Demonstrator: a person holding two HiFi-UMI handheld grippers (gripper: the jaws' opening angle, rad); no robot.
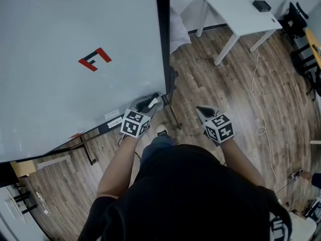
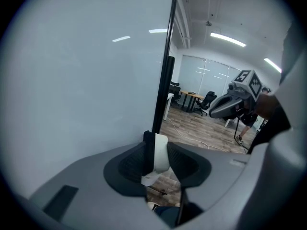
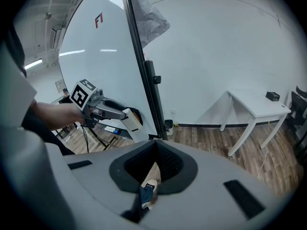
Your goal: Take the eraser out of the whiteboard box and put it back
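My left gripper (image 1: 152, 104) is shut on the eraser (image 1: 158, 101), a white block with a black felt side, at the lower right corner of the whiteboard (image 1: 75, 59). In the left gripper view the eraser (image 2: 161, 156) stands upright between the shut jaws, next to the board's black frame (image 2: 163, 95). The right gripper view shows that gripper (image 3: 119, 114) with the eraser (image 3: 131, 123) sticking out in front of a black box (image 3: 136, 114) on the board's edge. My right gripper (image 1: 200, 110) hangs over the floor, shut with nothing in it (image 3: 154, 150).
A black rail (image 1: 108, 126) runs along the whiteboard's lower edge, with stand legs (image 1: 173, 112) below. A white table (image 1: 241, 14) with a small black device (image 1: 261, 5) stands at the back right. A white cable (image 1: 261, 109) lies on the wooden floor; office chairs (image 1: 301, 49) are far right.
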